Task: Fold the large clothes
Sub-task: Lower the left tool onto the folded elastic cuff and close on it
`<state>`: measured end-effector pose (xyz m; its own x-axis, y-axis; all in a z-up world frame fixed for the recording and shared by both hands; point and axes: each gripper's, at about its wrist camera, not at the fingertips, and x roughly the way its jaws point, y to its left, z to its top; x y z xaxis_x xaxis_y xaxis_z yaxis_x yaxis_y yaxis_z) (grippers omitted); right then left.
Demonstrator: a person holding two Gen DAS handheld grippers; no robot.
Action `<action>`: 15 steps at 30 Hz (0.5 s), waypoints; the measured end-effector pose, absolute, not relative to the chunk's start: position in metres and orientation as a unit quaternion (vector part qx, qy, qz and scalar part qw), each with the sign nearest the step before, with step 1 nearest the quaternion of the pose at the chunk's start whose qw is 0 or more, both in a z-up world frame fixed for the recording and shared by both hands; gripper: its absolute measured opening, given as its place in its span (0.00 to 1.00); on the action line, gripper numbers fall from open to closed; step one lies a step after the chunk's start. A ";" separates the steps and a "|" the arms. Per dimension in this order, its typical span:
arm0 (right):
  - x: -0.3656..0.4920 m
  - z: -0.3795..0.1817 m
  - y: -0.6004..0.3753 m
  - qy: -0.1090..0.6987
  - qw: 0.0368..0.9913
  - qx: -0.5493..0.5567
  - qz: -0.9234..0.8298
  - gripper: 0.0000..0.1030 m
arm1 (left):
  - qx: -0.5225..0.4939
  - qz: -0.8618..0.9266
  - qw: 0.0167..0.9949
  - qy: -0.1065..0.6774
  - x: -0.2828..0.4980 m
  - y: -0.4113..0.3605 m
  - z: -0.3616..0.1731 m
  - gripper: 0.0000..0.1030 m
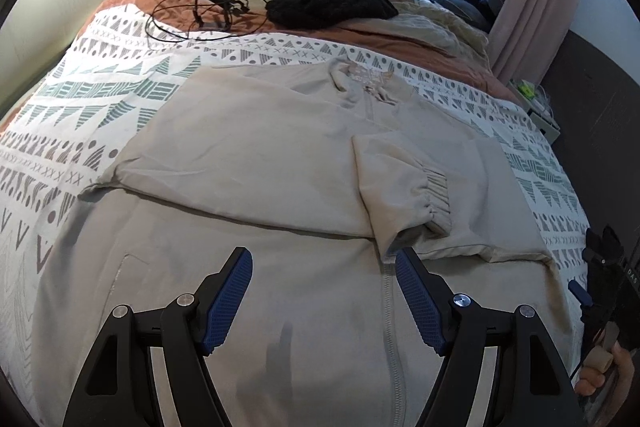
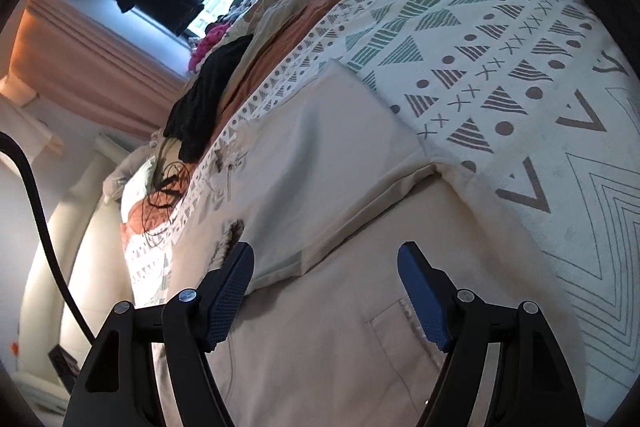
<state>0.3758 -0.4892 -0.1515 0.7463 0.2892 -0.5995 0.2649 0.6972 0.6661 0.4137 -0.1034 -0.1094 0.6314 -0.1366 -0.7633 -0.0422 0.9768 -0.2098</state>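
Right now the big beige jacket [image 1: 256,155] lies flat on the patterned bed cover [image 1: 92,99], front up, its zipper running straight away from the left gripper [image 1: 324,291]. One sleeve [image 1: 404,183] is already folded across its chest. Both the left and the right gripper [image 2: 326,287] hang just above it, jaws wide, holding nothing.
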 end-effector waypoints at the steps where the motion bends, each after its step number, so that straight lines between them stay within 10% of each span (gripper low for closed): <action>1: 0.374 -0.154 -0.498 0.353 0.846 0.400 0.004 0.73 | -0.092 -0.029 0.897 0.432 0.420 -0.112 -0.110 0.73; 15: 0.397 -0.192 -0.539 0.345 0.785 0.513 0.036 0.73 | 0.029 -0.076 0.876 0.476 0.492 -0.201 -0.144 0.73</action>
<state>0.3972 -0.5391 -0.1919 0.7593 0.4107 -0.5047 0.2971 0.4713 0.8305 0.4918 -0.2011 -0.1443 0.5358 -0.1062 -0.8377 0.1607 0.9867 -0.0223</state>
